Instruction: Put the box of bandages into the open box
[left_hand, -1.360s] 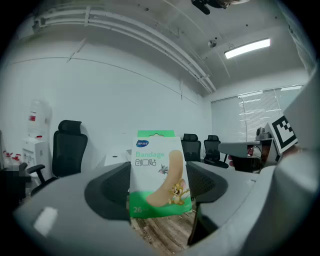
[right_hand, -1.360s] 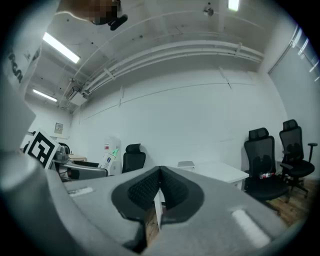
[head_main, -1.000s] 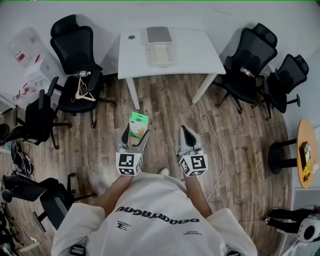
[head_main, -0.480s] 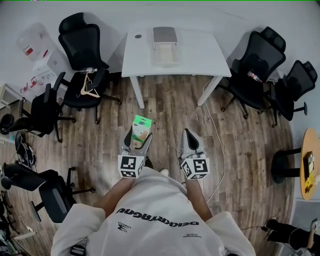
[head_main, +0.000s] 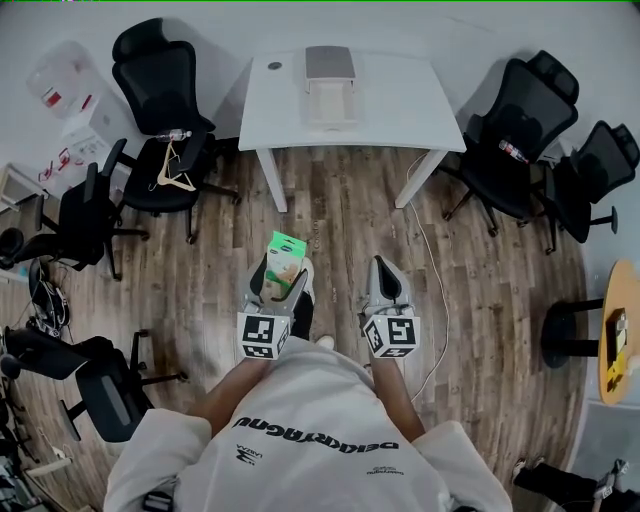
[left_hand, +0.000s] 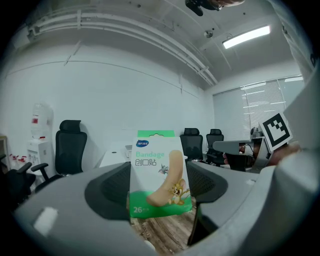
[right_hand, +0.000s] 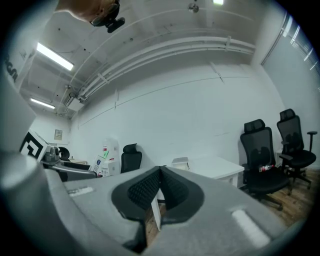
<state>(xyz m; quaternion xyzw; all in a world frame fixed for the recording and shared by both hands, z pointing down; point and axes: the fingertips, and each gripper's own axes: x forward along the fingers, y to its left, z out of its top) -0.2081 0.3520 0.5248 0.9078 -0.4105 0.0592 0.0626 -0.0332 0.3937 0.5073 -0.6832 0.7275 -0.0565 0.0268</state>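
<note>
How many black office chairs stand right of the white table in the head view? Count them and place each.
2. The nearer chair stands beside the right end of the white table; the farther chair is just beyond it, near the picture's edge. Others may be out of frame.

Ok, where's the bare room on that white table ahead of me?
The white table is bare right of the open box, out to its edge, and left of it, save a small round thing at the far left corner. The box fills the middle.
</note>
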